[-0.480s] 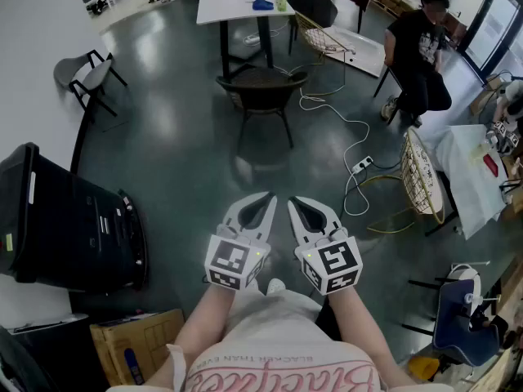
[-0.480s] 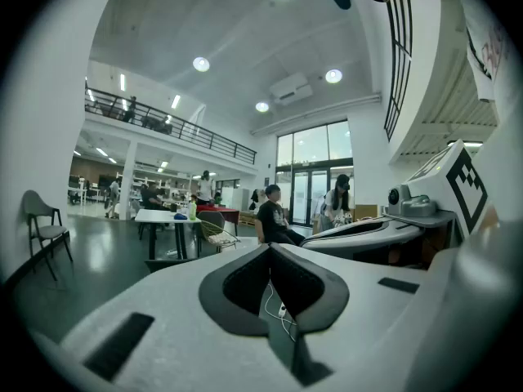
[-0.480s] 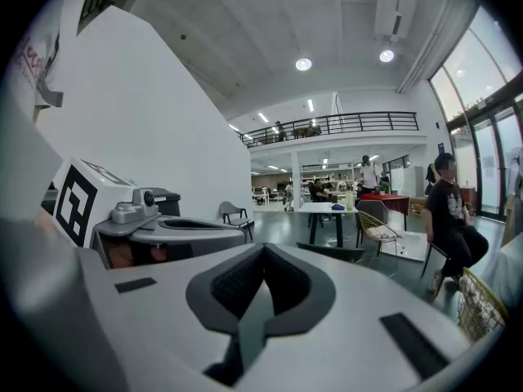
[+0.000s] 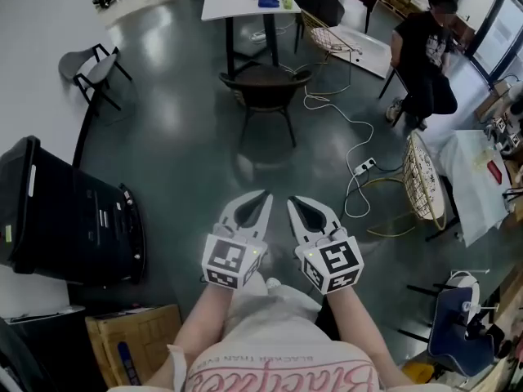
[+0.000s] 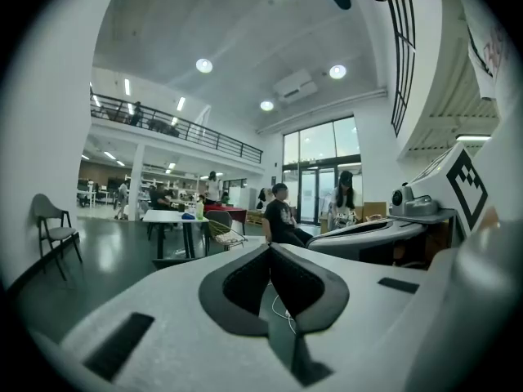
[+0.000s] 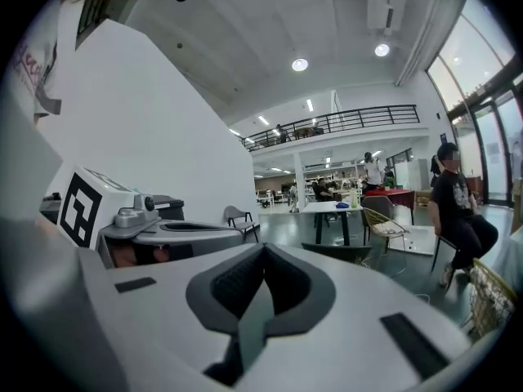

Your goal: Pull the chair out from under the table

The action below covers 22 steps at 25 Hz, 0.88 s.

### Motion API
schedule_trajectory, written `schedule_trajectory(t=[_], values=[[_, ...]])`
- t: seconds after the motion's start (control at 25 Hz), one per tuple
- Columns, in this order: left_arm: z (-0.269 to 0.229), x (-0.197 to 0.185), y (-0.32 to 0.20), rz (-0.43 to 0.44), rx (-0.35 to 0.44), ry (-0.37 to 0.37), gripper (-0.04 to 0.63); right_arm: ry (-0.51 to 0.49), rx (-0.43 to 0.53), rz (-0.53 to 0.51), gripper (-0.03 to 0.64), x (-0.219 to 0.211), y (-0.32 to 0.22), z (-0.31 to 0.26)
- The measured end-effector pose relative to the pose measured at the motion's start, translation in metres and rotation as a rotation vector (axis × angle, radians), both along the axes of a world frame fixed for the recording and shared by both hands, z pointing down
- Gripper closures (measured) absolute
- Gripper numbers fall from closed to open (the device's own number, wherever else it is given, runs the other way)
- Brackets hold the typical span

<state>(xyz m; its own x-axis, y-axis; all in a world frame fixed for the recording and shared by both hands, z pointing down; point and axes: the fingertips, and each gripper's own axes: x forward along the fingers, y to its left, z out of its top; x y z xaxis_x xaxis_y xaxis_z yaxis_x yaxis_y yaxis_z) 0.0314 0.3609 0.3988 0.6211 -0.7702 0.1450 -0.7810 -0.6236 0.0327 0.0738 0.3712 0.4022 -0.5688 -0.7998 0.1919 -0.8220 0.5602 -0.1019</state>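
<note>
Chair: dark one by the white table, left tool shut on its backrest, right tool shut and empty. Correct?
No. The left tool is shut on nothing: the left gripper view shows its jaws together with nothing between them, and the head view shows the dark chair far ahead of it by the white table. The right tool is shut and empty, as stated.

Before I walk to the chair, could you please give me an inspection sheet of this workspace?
Surface: dark glossy floor, reflecting the lights.
Job's things: dark chair at the white table, untouched.
Clutter: black container, cardboard box, wire chair.
Grippers: left claw and right claw both shut, empty, side by side.
Cables: white cable and power strip right of the chair.
Surroundings: grey chair, seated person.
</note>
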Motion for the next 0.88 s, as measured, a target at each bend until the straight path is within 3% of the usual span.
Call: schedule_trajectory(t=[0.32, 0.88], values=[[0.002, -0.004, -0.036, 0.004, -0.003, -0.003, 0.594, -0.006, -0.012, 0.015, 0.612, 0.000, -0.035, 0.004], [-0.003, -0.032, -0.151, 0.055, 0.019, 0.003, 0.594, 0.021, -0.002, 0.057, 0.612, -0.031, -0.145, 0.001]])
